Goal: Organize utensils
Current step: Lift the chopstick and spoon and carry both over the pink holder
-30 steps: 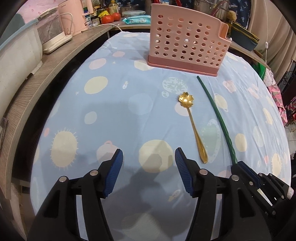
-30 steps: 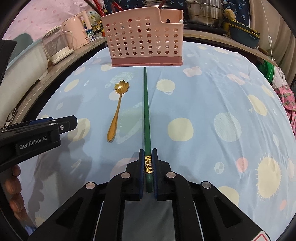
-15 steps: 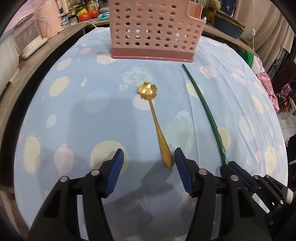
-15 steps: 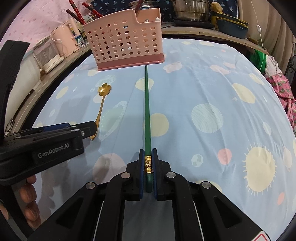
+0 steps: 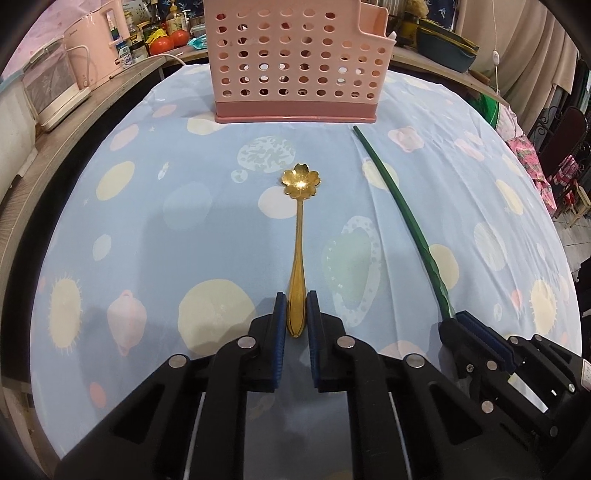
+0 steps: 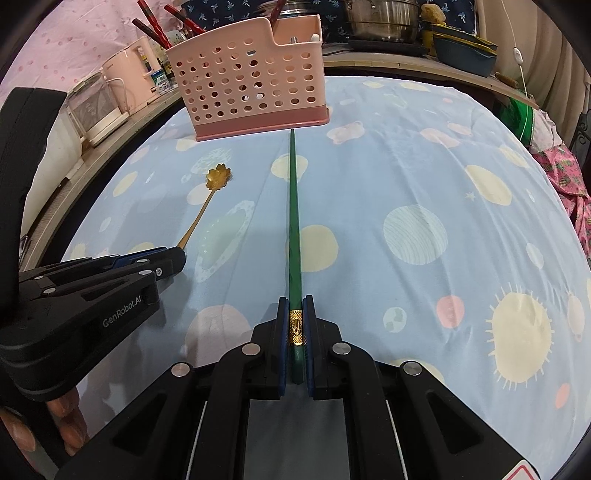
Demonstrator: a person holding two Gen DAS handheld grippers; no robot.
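Note:
A gold spoon point(image 5: 298, 240) with a flower-shaped bowl lies on the blue patterned cloth point(image 5: 184, 206). My left gripper point(image 5: 296, 306) is shut on the end of its handle. The spoon also shows in the right wrist view point(image 6: 207, 206), with the left gripper point(image 6: 173, 258) at its handle. My right gripper point(image 6: 296, 314) is shut on the thick end of a green chopstick point(image 6: 293, 206), whose tip points at the pink perforated utensil holder point(image 6: 251, 88). The chopstick point(image 5: 399, 206), the right gripper point(image 5: 458, 321) and the holder point(image 5: 295, 62) also show in the left wrist view.
A wooden counter point(image 5: 74, 122) runs along the left and back with a pink kettle point(image 5: 92, 48), tomatoes point(image 5: 170, 40) and bottles. A steel pot point(image 6: 384, 18) and dark dishes point(image 6: 465, 48) stand at the back right. Red chopsticks point(image 6: 155, 29) stick up behind the holder.
My left gripper has moved right and forward to the spoon handle and closed on it. My right gripper still holds the green chopstick.

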